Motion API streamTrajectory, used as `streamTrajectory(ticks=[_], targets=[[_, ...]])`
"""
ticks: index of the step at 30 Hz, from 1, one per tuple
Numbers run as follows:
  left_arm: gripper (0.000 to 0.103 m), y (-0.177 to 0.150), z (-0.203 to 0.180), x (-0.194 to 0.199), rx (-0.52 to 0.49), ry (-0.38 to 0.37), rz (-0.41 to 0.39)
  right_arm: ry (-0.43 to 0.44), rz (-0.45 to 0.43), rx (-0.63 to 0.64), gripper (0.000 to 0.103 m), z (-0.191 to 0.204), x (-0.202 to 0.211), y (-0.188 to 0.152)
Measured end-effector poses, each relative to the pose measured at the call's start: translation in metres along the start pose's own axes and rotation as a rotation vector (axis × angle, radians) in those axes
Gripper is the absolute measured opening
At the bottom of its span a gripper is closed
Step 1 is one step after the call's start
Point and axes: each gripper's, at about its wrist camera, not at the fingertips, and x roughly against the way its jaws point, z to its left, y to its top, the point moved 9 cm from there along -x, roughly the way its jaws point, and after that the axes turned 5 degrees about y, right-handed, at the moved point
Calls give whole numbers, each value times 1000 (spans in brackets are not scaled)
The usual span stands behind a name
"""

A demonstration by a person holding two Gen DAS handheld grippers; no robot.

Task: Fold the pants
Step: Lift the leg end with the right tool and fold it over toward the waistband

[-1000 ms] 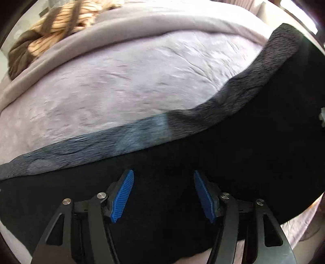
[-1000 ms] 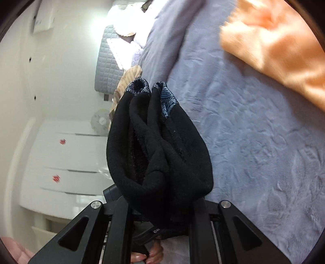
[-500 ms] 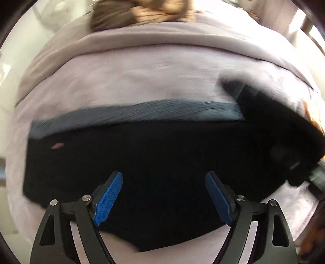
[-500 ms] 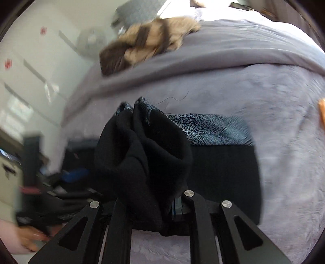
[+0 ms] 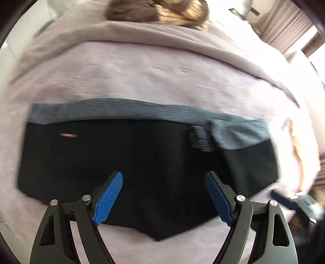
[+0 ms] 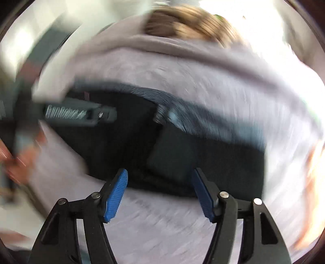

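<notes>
The black pants [image 5: 142, 162] lie folded flat on the lilac bed cover, with a grey-blue waistband [image 5: 121, 109] along their far edge. My left gripper [image 5: 163, 195] is open and empty just above the near part of the pants. My right gripper [image 6: 159, 190] is open and empty over the near edge of the pants [image 6: 213, 168], in a blurred view. The left gripper's body [image 6: 77, 113] shows at the left of the right wrist view.
The lilac bed cover [image 5: 162, 71] spreads all around. A brown striped garment [image 5: 158, 10] lies at the far edge of the bed. An orange garment [image 5: 298, 146] lies to the right. A curtain [image 5: 284, 30] hangs at the far right.
My right gripper has opened and let go of the bunched pants, which now lie flat on the bed. My left gripper has opened wider and pulled back.
</notes>
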Motion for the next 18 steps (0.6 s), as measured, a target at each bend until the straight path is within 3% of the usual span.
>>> streamTrajectory(ticks=[1, 5, 9, 11, 12, 13, 14, 15, 18], targets=[[85, -1, -12, -5, 9, -63, 33, 135, -6, -215, 70, -27, 5, -6], [85, -11, -47, -23, 55, -169, 130, 470, -36, -755, 70, -96, -5, -31], [85, -24, -63, -42, 46, -169, 196, 587, -80, -924, 70, -121, -23, -42], [84, -32, -67, -59, 42, -149, 242, 638, -99, -994, 64, -129, -37, -42], [80, -34, -68, -65, 35, -130, 249, 648, -95, -1018, 50, -127, -39, -46], [74, -34, -72, -67, 13, -104, 235, 648, -84, -1050, 21, -127, -48, -48], [62, -35, -76, -66, -11, -98, 231, 638, -62, -1074, 12, -132, -53, -53], [54, -35, -81, -61, -32, -100, 223, 637, -57, -1092, 12, -132, -58, -56], [54, -30, -86, -41, -83, -67, 148, 650, -76, -1042, 8, -119, -46, -49]])
